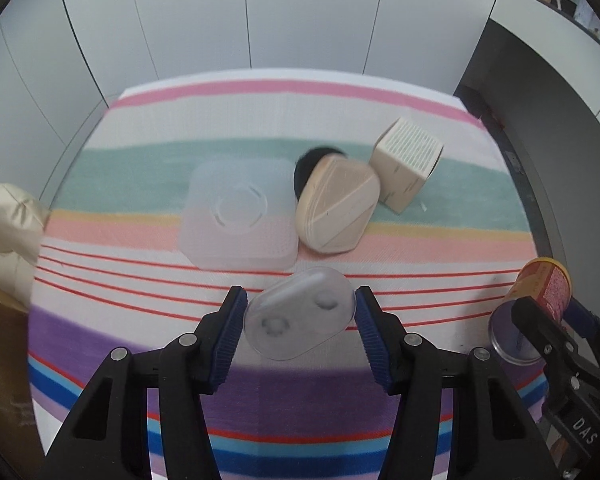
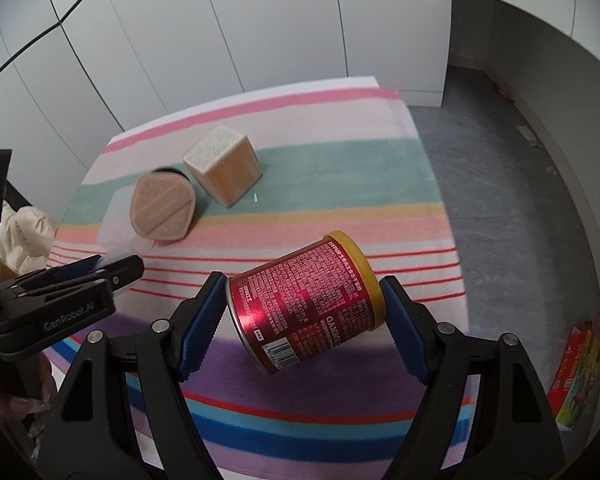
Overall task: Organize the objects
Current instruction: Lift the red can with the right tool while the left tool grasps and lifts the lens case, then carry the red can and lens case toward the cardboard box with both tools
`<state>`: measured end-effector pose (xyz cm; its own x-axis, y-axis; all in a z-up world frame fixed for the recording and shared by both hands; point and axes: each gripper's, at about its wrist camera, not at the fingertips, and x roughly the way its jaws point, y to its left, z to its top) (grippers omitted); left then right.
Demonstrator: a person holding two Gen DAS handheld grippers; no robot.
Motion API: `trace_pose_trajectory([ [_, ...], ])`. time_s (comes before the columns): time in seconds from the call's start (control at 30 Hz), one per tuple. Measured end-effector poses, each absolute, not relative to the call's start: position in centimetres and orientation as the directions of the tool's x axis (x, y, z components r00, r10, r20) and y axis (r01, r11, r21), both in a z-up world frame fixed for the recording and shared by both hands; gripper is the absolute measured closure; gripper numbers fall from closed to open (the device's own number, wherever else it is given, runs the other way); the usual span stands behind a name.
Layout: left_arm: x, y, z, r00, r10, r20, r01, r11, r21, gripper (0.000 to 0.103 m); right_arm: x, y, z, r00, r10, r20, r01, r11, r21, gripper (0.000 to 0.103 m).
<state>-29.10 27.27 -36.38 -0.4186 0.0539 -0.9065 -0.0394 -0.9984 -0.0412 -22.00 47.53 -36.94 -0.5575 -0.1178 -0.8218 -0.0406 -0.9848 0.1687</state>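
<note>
My left tongs (image 1: 300,316) clamp a clear oval plastic lid (image 1: 300,314); right tongs (image 2: 304,312) clamp a red yellow-lidded can (image 2: 304,300). Only the right view shows a colourful box (image 2: 580,368) on the floor.

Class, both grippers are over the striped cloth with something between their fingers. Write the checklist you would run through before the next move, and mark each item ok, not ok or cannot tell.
1. Left gripper closed on the clear plastic shell: ok, both blue pads touch its edges.
2. Right gripper closed on the red can: ok, pads press its base and yellow lid.
3. Can held level: not ok, it sits tilted between the pads.
4. Can lid on: ok.
5. Translucent square container free to receive items: cannot tell, which side faces up is unclear.
6. Beige pouch and cube box apart: not ok, they touch.
</note>
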Motion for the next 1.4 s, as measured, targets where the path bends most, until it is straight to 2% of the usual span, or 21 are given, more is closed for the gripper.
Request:
trace_pose_trajectory([
  [0.37,-27.7,25.0,-28.0,-0.497,0.049,-0.867,-0.043,-0.999,-0.032,0.047,-21.6,46.3,-28.7,-0.599,-0.062,-0.798,-0.045,-0.993,0.112,0.024],
  [0.7,-26.7,22.5,-15.5,-0.617,0.019,-0.786,-0.022,-1.0,-0.006,0.047,-21.3,44.2,-17.5,-0.672,-0.028,-0.74,-0.031,-0.997,0.066,0.024],
  [1.0,-25.0,20.3,-7.1,-0.669,0.04,-0.743,-0.028,-0.999,-0.029,0.047,-20.7,42.1,-10.2,-0.694,-0.032,-0.72,-0.011,-0.998,0.054,0.024],
  [1.4,-22.0,19.3,-2.1,-0.696,0.046,-0.717,-0.039,-0.999,-0.026,0.047,-18.3,39.8,-4.3,-0.729,-0.04,-0.684,0.021,-0.999,0.036,0.024],
])
